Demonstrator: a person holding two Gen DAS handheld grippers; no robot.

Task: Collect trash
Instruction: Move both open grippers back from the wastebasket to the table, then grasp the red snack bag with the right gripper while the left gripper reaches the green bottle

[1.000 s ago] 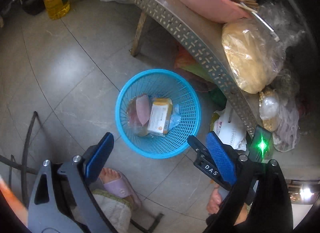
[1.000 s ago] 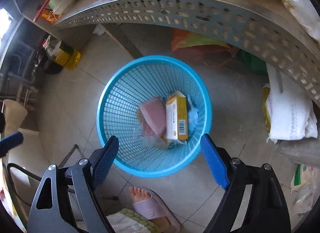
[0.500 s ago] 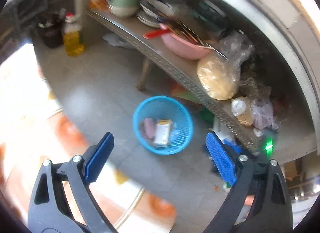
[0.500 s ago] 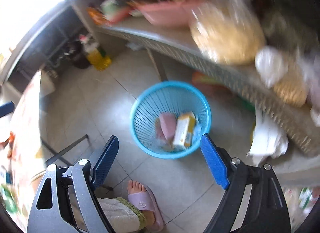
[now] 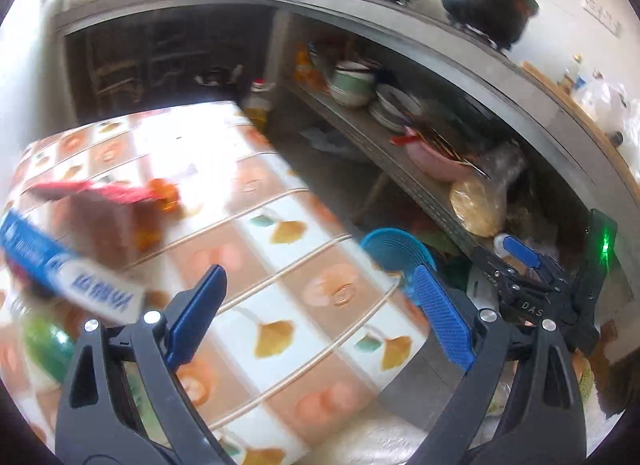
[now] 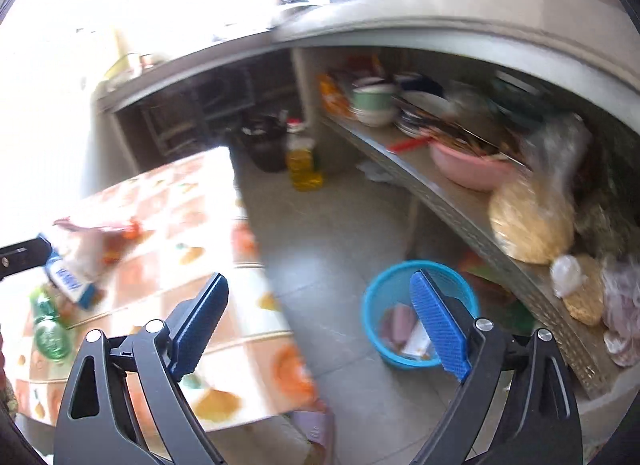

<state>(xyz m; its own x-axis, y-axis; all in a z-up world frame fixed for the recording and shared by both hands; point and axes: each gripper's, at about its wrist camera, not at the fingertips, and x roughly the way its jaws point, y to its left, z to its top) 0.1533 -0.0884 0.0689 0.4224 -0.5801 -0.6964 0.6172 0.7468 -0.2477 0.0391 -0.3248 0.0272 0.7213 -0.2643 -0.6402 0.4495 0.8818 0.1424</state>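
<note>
Both my grippers, left [image 5: 316,305] and right [image 6: 318,309], had lifted away from the blue basket [image 6: 420,315], fingers spread, holding nothing. Basket: floor, right, already holding wrappers. Tabletop [image 5: 280,265], left: red packet [image 5: 100,201], blue-white box [image 5: 72,277] awaited collection.

Each camera sits behind its own tool and looks forward and down between the spread fingers. The left tool [image 5: 316,309] view hangs close over the tabletop [image 5: 280,265], shelf [image 5: 400,161] ahead-right. The right tool [image 6: 320,313] view stands farther off, over floor. Both share tabletop, shelf and basket [image 6: 376,305]; both are blurred.
</note>
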